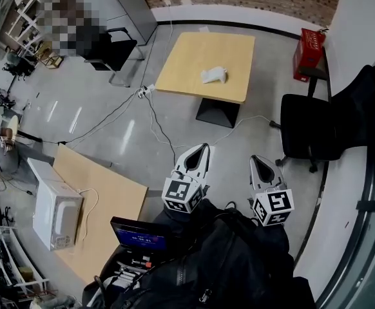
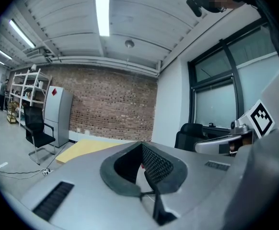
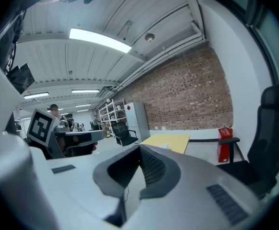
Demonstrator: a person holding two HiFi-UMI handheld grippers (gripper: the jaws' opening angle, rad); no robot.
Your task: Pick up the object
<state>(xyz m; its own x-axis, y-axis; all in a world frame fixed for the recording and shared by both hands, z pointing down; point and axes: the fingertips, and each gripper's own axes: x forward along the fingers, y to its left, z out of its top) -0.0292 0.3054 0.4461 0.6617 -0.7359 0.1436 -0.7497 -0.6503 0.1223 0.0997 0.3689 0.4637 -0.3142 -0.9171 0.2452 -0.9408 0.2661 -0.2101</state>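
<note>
white object (image 1: 213,75) lay on the tabletop (image 1: 187,56), a bit right of its middle, nothing else on it. left tool (image 1: 202,148) and right tool (image 1: 256,159) were both well short of the tabletop, pointed toward it, each pinched closed with nothing between the jaws. risks, as i judged: arriving with jaws unopened would shove the object across the tabletop instead of gripping it; floor cables (image 1: 155,124) running up to the tabletop could snag a foot on approach.
</note>
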